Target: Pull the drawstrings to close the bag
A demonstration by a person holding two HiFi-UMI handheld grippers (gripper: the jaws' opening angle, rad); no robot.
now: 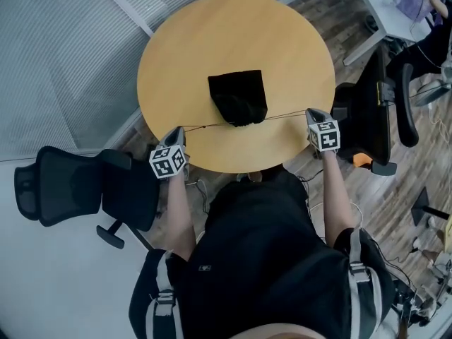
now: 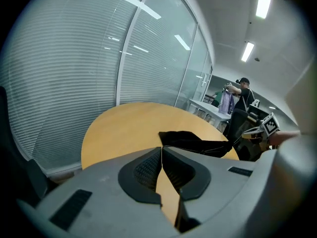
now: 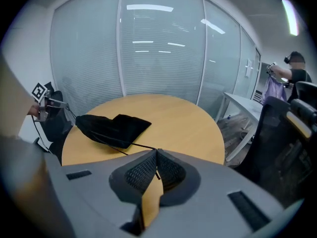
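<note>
Found the black drawstring bag lying near the middle of the round wooden table, mouth turned toward the near edge and bunched into a narrow neck. Saw the left drawstring and the right drawstring stretched almost straight out from that neck, one to each side, with no slack showing. Read the left gripper as clamped together at the far end of its cord. Read the right gripper as pressed together too, with the thin cord running right into the pinch. Judged the task nearly finished, perhaps finished: cords taut, mouth gathered. Reckoned at most a last outward tug and the letting go as left.

Could not rule out a small gap at the mouth: black cloth on black, no folds legible from the head view, only the bag's flank offered to either gripper view. Could not make out the left cord itself between the jaws in the left gripper view. Took that grip from the head view instead, with the line ending at the jaw tips. Lost part of the table's near rim behind the wearer's torso.
</note>
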